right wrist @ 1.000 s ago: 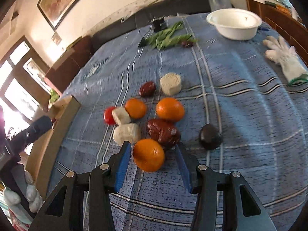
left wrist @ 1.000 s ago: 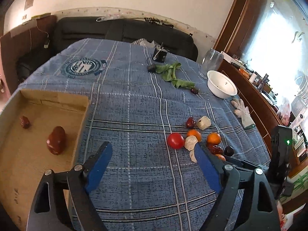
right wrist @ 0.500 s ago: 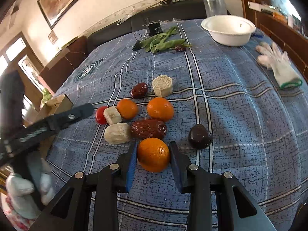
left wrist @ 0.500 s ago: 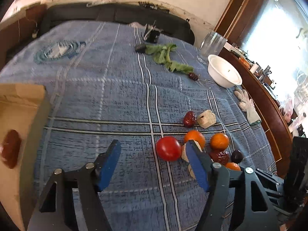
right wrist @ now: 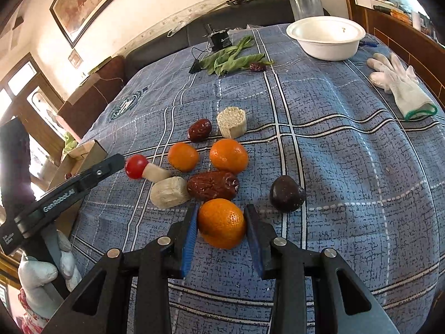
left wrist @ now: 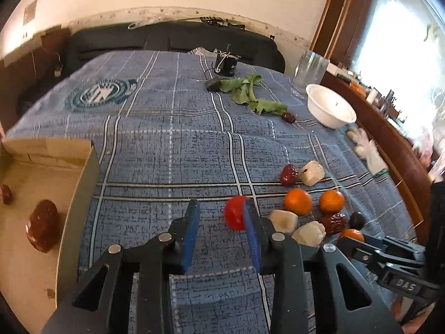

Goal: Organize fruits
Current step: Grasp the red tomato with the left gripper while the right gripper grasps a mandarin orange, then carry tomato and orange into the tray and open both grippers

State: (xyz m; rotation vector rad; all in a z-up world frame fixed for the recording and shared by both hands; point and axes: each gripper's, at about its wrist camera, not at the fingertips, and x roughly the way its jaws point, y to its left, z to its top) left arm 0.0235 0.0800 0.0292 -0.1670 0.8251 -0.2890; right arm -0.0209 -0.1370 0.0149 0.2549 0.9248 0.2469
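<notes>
A cluster of fruit lies on the blue checked tablecloth. My right gripper is shut on an orange, both blue pads against its sides. Beyond it lie a large date, two more oranges, a dark plum and pale chunks. My left gripper is part open over the cloth; the red tomato sits just past its right finger's tip, not between the pads. The tomato also shows in the right wrist view. A cardboard box at left holds two dates.
A white bowl, a glass, green leaves with a small date, and a black device stand at the far side. A white glove lies at the right edge. A dark sofa is behind the table.
My right gripper has closed onto the near orange. My left gripper has narrowed and swung from the box side toward the tomato.
</notes>
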